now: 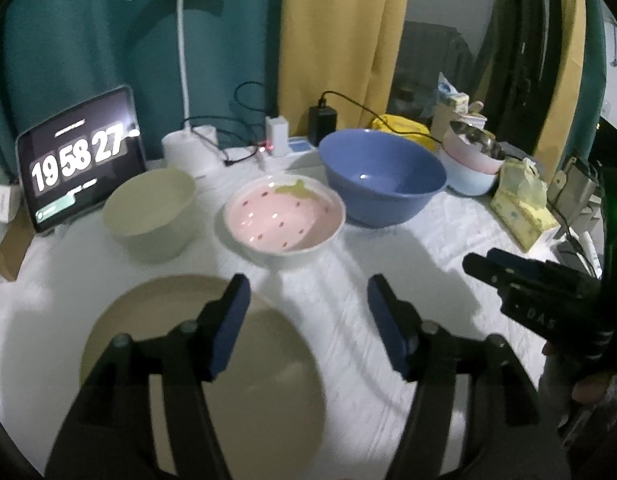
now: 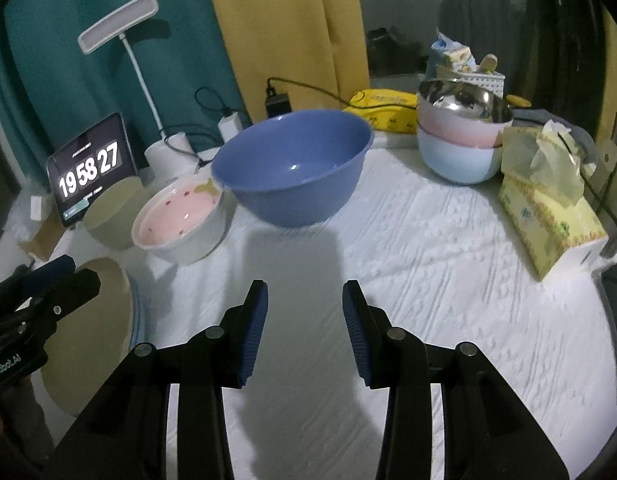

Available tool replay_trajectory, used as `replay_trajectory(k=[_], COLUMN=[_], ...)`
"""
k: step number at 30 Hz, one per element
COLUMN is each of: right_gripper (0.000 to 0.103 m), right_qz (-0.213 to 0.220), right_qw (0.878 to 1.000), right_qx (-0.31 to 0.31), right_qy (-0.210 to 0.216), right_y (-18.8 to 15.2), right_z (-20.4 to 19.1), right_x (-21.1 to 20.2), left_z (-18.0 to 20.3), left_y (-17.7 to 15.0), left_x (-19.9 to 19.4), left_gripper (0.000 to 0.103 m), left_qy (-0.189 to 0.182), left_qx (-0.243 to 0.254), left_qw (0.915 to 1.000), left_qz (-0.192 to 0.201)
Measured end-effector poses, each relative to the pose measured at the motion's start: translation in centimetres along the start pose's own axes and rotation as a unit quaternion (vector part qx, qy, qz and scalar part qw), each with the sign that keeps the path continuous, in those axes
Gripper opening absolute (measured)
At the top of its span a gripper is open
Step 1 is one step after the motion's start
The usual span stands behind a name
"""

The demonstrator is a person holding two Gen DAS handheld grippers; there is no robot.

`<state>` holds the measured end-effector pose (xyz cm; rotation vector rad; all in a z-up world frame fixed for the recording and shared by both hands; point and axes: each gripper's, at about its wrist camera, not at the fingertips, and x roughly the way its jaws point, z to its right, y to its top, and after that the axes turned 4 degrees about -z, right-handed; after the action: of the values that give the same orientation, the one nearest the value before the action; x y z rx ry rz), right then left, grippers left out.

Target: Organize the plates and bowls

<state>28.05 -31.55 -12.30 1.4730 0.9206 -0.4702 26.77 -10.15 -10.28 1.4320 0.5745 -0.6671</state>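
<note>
Left wrist view: the left gripper (image 1: 308, 292) hangs released above the counter (image 1: 388, 248), its left finger over a beige plate (image 1: 244, 368); beyond stand a green bowl (image 1: 152, 216), a strawberry bowl (image 1: 284, 218) and a blue bowl (image 1: 382, 178).

Right wrist view: the right gripper (image 2: 304, 296) is released and empty over bare counter, the blue bowl ahead, stacked bowls (image 2: 460, 140) at far right.

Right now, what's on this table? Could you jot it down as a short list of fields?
surface: white cloth-covered table
near left: beige plate, lying flat
back row: green bowl, strawberry dish, blue bowl
far right: stacked bowls, a metal one on top
left gripper: open, empty, over the plate's edge
right gripper: open, empty, over bare cloth
also: tablet clock, tissue pack
</note>
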Motion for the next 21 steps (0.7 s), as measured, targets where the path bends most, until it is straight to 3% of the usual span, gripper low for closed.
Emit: replay_trajectory(k=[8,11,21], right_gripper=[0.041,0.050,0.053], right_qz=[0.020,0.028,0.034], right_qw=[1.000,0.999,0.999], right_qx=[-0.013,-0.009,0.007], right_qy=[-0.015,-0.017,-0.015], right_y=[3.1,4.5,7.2], right_z=[1.5,2.1,2.6], right_x=[1.1,1.6,4.6], left_z=[1.9,2.0,2.1], left_y=[3.4,4.6,7.4], left_x=[2.3,3.3,6.0], left_gripper=[0.063,0.063,0.063], left_qy=[0.001,0.002,-0.003], left_qx=[0.017,0.015,0.007], left_qw=[0.9998,0.9999,0.9999], left_qz=[0.003,0.004,0.014])
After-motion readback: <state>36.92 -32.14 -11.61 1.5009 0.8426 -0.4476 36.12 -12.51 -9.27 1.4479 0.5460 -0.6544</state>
